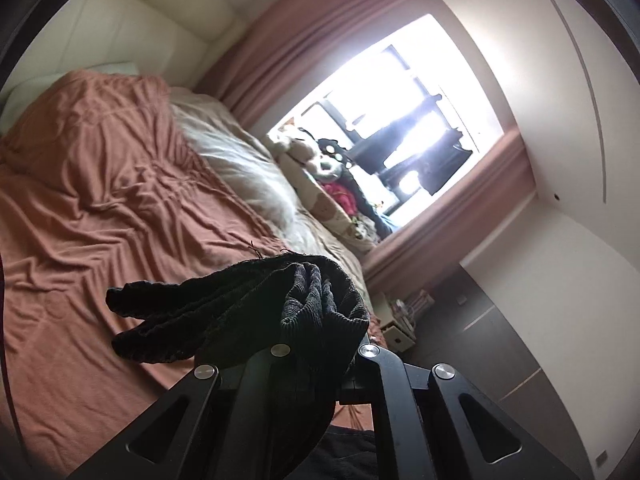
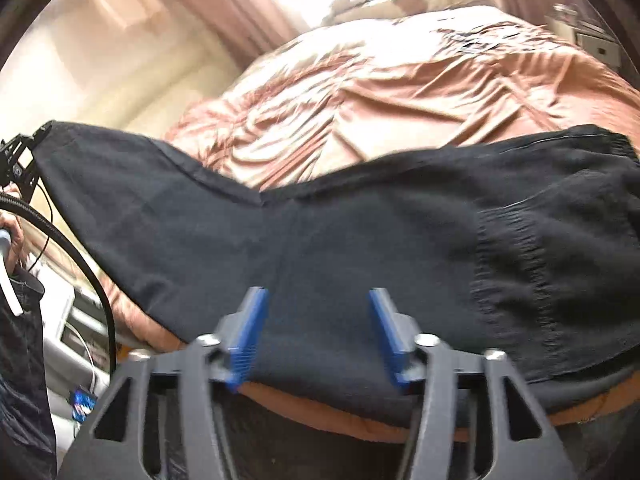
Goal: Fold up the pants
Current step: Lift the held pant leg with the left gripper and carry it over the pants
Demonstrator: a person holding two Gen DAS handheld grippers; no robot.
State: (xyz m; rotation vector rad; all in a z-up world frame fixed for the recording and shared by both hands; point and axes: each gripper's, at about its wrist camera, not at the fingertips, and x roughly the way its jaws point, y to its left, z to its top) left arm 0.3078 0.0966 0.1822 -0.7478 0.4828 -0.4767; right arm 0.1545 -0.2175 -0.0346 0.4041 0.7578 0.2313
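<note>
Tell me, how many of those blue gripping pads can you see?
2: one blue pad left, one right, on the open right gripper over the black pants. The left gripper's are hidden by cloth.

We see a bed (image 1: 72, 264) covered with a wrinkled terracotta sheet (image 2: 400, 92). The black pants (image 2: 360, 232) lie spread across its near part. A beige duvet (image 1: 248, 168) lies along the window side, and stuffed toys (image 1: 320, 160) rest at that edge.
</note>
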